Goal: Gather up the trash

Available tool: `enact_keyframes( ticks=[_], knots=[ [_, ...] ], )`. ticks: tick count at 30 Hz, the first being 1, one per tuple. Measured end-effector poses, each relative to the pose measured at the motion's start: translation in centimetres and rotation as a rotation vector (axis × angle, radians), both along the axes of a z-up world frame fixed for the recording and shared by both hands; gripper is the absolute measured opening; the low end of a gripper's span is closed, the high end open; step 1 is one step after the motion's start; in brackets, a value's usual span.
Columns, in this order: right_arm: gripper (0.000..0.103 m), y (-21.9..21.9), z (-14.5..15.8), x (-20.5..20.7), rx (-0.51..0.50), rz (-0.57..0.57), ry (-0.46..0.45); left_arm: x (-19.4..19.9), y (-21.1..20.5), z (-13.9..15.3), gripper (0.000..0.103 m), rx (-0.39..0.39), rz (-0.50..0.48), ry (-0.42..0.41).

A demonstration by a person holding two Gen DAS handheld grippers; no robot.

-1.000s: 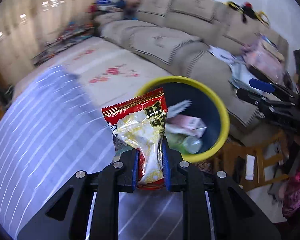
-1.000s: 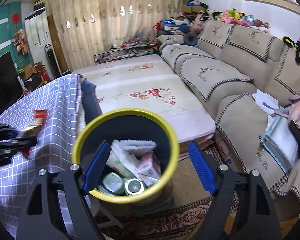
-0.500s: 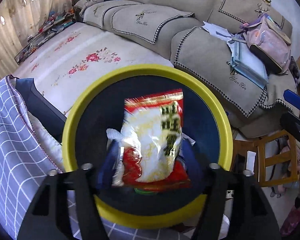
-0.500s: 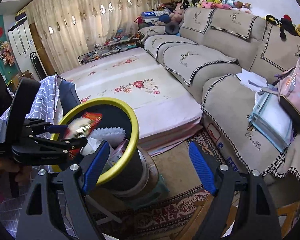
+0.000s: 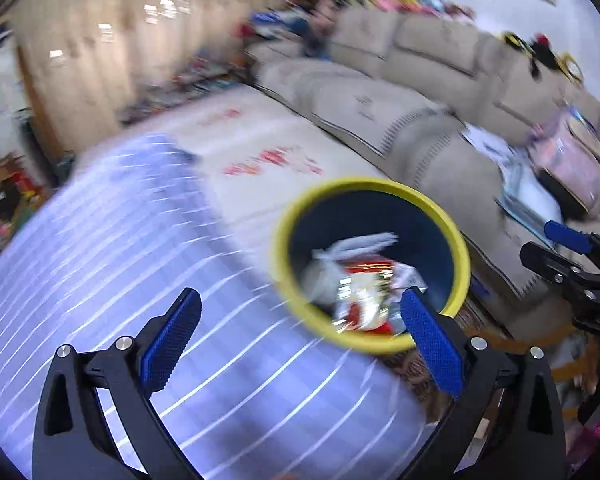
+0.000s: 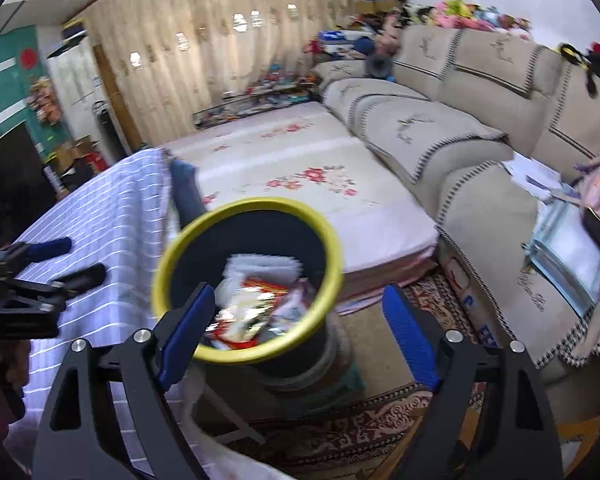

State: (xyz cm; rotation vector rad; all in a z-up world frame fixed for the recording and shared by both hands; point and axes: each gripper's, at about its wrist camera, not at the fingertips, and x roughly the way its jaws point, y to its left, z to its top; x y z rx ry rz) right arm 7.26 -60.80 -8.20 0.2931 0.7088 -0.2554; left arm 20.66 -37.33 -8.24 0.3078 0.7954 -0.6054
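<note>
A dark bin with a yellow rim (image 5: 372,186) stands beside the table, with trash inside. The red and white snack packet (image 5: 364,300) lies loose on top of that trash. My left gripper (image 5: 299,300) hovers over the table edge near the bin; its jaws are opening wide and nothing is between its blue pads. In the right wrist view the bin (image 6: 260,202) and the packet (image 6: 252,304) sit below my right gripper (image 6: 299,294), whose jaws are opening with nothing held. The left gripper (image 6: 76,260) shows at that view's left edge.
A lilac checked cloth (image 5: 140,280) covers the table left of the bin. A floral mat (image 6: 300,168) lies behind it, a beige sofa (image 6: 440,132) runs along the right with a pink bag (image 5: 572,160) and papers, and a patterned rug (image 6: 360,420) covers the floor.
The left gripper carried the snack packet over the bin, opened and let it drop inside, then drew back over the table. The right gripper shifted a little and opened slightly wider.
</note>
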Motion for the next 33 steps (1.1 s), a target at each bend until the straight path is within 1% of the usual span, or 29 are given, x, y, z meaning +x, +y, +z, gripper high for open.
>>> enact_keyframes(
  ticks=[2, 3, 4, 6, 7, 9, 13, 16, 19, 23, 29, 33],
  knots=[
    [0.085, 2.2, 0.8, 0.2, -0.01, 0.053, -0.013, -1.2, 3.7, 1.4, 0.098, -0.022, 0.066, -0.024],
    [0.086, 3.3, 1.3, 0.2, -0.013, 0.076, -0.027, -2.2, 6.4, 2.3, 0.098, -0.04, 0.125, -0.044],
    [0.088, 4.2, 1.7, 0.2, -0.014, 0.091, -0.038, -2.7, 8.2, 2.9, 0.098, -0.048, 0.162, -0.06],
    [0.091, 6.4, 2.8, 0.1, -0.015, 0.141, -0.07, -4.6, 12.7, 4.3, 0.098, -0.05, 0.267, -0.107],
    [0.092, 7.3, 3.2, 0.0, -0.016, 0.157, -0.082, -5.3, 14.2, 4.8, 0.098, -0.053, 0.3, -0.119],
    [0.093, 9.5, 4.2, -0.2, -0.018, 0.197, -0.108, -7.1, 18.5, 5.8, 0.098, -0.073, 0.392, -0.134],
    [0.094, 13.0, 6.0, -0.8, -0.029, 0.259, -0.145, -10.6, 25.4, 7.4, 0.098, -0.127, 0.517, -0.178],
    [0.095, 14.9, 7.4, -1.5, -0.049, 0.287, -0.164, -13.3, 29.3, 8.4, 0.098, -0.147, 0.59, -0.229],
    [0.096, 16.5, 8.7, -2.4, -0.072, 0.303, -0.189, -15.5, 31.7, 8.9, 0.098, -0.156, 0.635, -0.266],
    [0.096, 18.1, 9.5, -3.9, -0.078, 0.309, -0.212, -17.4, 33.2, 9.3, 0.098, -0.176, 0.645, -0.284],
    [0.096, 19.1, 9.5, -5.5, -0.107, 0.288, -0.21, -19.2, 33.9, 8.7, 0.098, -0.202, 0.643, -0.271],
    [0.096, 19.3, 9.4, -5.7, -0.115, 0.288, -0.212, -20.0, 34.3, 8.3, 0.098, -0.216, 0.646, -0.261]
  ],
)
